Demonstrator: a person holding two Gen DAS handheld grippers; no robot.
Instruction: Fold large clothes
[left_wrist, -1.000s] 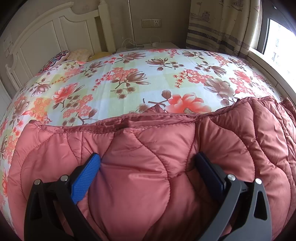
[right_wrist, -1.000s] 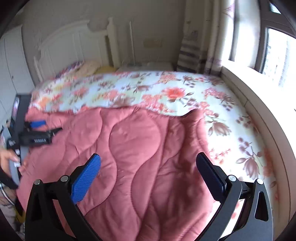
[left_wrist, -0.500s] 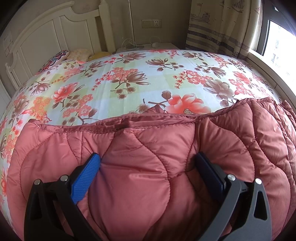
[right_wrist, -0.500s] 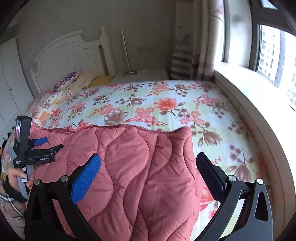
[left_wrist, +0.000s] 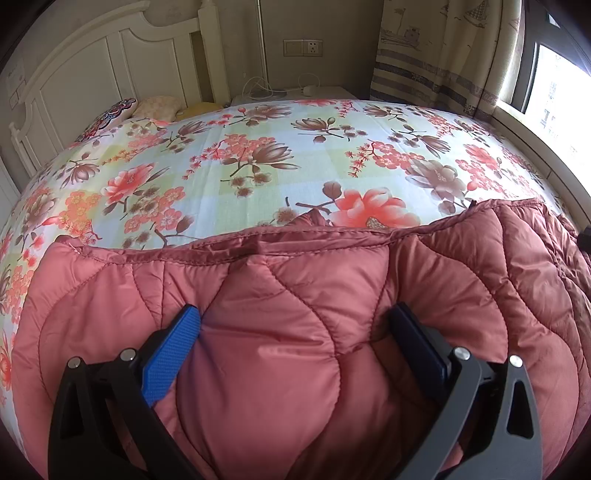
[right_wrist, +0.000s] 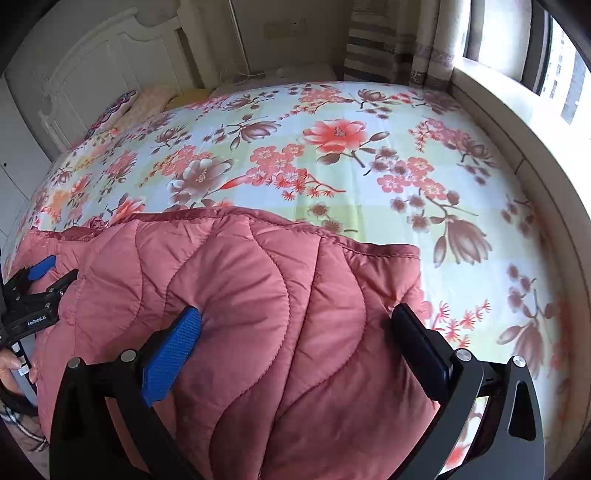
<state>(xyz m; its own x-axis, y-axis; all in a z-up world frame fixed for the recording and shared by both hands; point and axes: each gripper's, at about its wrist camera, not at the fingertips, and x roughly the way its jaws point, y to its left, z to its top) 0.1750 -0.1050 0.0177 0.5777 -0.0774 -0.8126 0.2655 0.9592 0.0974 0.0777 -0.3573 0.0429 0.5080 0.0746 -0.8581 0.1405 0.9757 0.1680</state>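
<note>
1. Since a second ago my right gripper (right_wrist: 295, 332) has dropped lower and nearer the quilted coat (right_wrist: 236, 314); my left one (left_wrist: 293, 334) has hardly shifted, its view of the bed nearly unchanged.
2. At the far left of the right wrist view, my left hand (right_wrist: 14, 373) holds the left gripper (right_wrist: 48, 271) at the coat's left edge.
3. From its own camera, the left gripper's jaws stand wide, and a puffed fold of the pink-red coat (left_wrist: 288, 332) bulges between the blue pad (left_wrist: 171, 356) and the dark one; both press into the fabric, but I cannot tell how firm the hold is.
4. The coat lies across the near part of the bed, its stitched hem (left_wrist: 258, 245) running left to right over the floral sheet (left_wrist: 258, 158).
5. My right gripper's jaws are likewise spread wide, with the coat's right part bunched between them, touching both pads.
6. Right of the coat, bare sheet (right_wrist: 461, 206) reaches the window ledge (right_wrist: 517, 122).
</note>
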